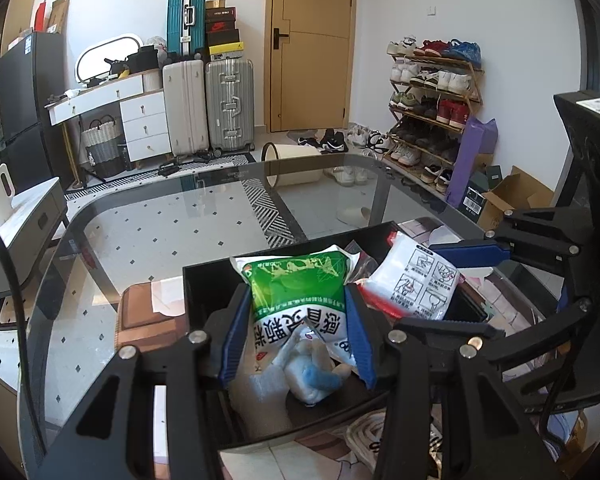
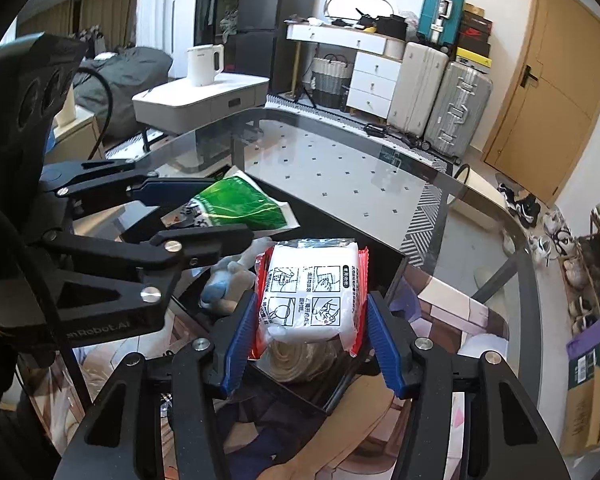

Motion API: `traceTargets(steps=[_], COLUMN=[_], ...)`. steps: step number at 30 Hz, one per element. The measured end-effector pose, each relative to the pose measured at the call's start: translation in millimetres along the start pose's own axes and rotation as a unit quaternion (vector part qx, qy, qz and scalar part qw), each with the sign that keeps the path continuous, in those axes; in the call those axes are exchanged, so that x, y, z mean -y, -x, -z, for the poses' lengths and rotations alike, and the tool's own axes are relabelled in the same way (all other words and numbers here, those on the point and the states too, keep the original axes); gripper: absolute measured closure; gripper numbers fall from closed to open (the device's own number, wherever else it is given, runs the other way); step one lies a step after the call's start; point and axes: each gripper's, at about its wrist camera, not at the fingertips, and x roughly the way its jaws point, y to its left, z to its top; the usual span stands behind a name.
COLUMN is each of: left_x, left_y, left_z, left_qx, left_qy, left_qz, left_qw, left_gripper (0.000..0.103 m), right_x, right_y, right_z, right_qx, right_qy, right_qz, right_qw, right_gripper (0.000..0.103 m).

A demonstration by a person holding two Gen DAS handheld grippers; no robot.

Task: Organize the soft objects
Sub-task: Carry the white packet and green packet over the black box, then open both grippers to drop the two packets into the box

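A black tray stands on the glass table. My left gripper is shut on a green and white soft packet and holds it over the tray. My right gripper is shut on a white and red soft packet, also over the tray. In the left wrist view the white packet sits to the right, with the right gripper's blue fingers at it. In the right wrist view the green packet is at left. A small blue and white plush lies in the tray.
The glass table extends far and left. A brown pad lies left of the tray. A printed mat lies under the tray's right side. Suitcases, a shoe rack and a door stand beyond the table.
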Motion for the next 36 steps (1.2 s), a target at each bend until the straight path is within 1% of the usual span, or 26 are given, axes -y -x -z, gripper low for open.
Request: traceTargets(steps=[9, 13, 16, 18, 22, 24, 25, 26, 27, 28, 29, 30, 33, 34, 35, 36], left_x=[3, 4, 4, 4, 3, 2, 1, -1, -2, -3, -4, -5, -9, -10, -11, -13], left_y=[-14, -20, -27, -29, -30, -29, -27, -24, -20, -15, -10, -5, 11, 16, 22, 26], left_z=[4, 5, 7, 7, 6, 6, 6, 5, 5, 4, 4, 3, 2, 2, 3, 4], left_qx=[-0.012, -0.019, -0.030, -0.029, -0.031, -0.035, -0.038, -0.038, -0.034, -0.028, -0.023, -0.018, -0.005, -0.002, 0.001, 0.002], left_qy=[-0.001, -0.004, -0.009, -0.009, -0.012, -0.014, -0.009, -0.005, -0.002, -0.001, 0.000, 0.001, 0.012, 0.015, 0.019, 0.021], left_qz=[0.002, -0.001, -0.011, -0.010, -0.009, -0.004, 0.002, 0.007, 0.009, 0.003, -0.005, -0.013, -0.012, -0.012, -0.013, -0.013], left_qw=[0.9999, 0.9998, 0.9994, 0.9995, 0.9994, 0.9993, 0.9993, 0.9992, 0.9994, 0.9996, 0.9997, 0.9998, 0.9998, 0.9998, 0.9997, 0.9997], left_gripper=[0.058, 0.058, 0.058, 0.058, 0.056, 0.054, 0.051, 0.048, 0.039, 0.030, 0.028, 0.022, 0.010, 0.003, 0.000, 0.000], right_x=[2, 4, 6, 6, 6, 5, 5, 6, 7, 8, 9, 10, 10, 10, 11, 11], right_y=[-19, -23, -27, -28, -27, -23, -16, -10, -4, 0, 4, 9, 22, 24, 27, 31], right_z=[-6, -7, -8, -9, -9, -9, -9, -8, -7, -7, -5, -3, 4, 6, 8, 10], right_qx=[-0.029, -0.035, -0.040, -0.043, -0.044, -0.029, -0.011, 0.004, 0.011, 0.016, 0.019, 0.021, 0.028, 0.031, 0.033, 0.036], right_qy=[0.036, 0.041, 0.039, 0.043, 0.051, 0.057, 0.057, 0.057, 0.054, 0.050, 0.047, 0.044, 0.035, 0.029, 0.021, 0.009], right_qz=[-0.005, -0.009, -0.019, -0.024, -0.027, -0.019, -0.014, -0.008, -0.004, -0.003, -0.001, 0.002, 0.022, 0.025, 0.027, 0.029], right_qw=[0.999, 0.999, 0.998, 0.998, 0.997, 0.998, 0.998, 0.998, 0.998, 0.999, 0.999, 0.999, 0.999, 0.999, 0.999, 0.999], right_gripper=[0.048, 0.048, 0.048, 0.048, 0.044, 0.034, 0.026, 0.022, 0.020, 0.015, 0.013, 0.012, 0.006, 0.004, 0.003, 0.002])
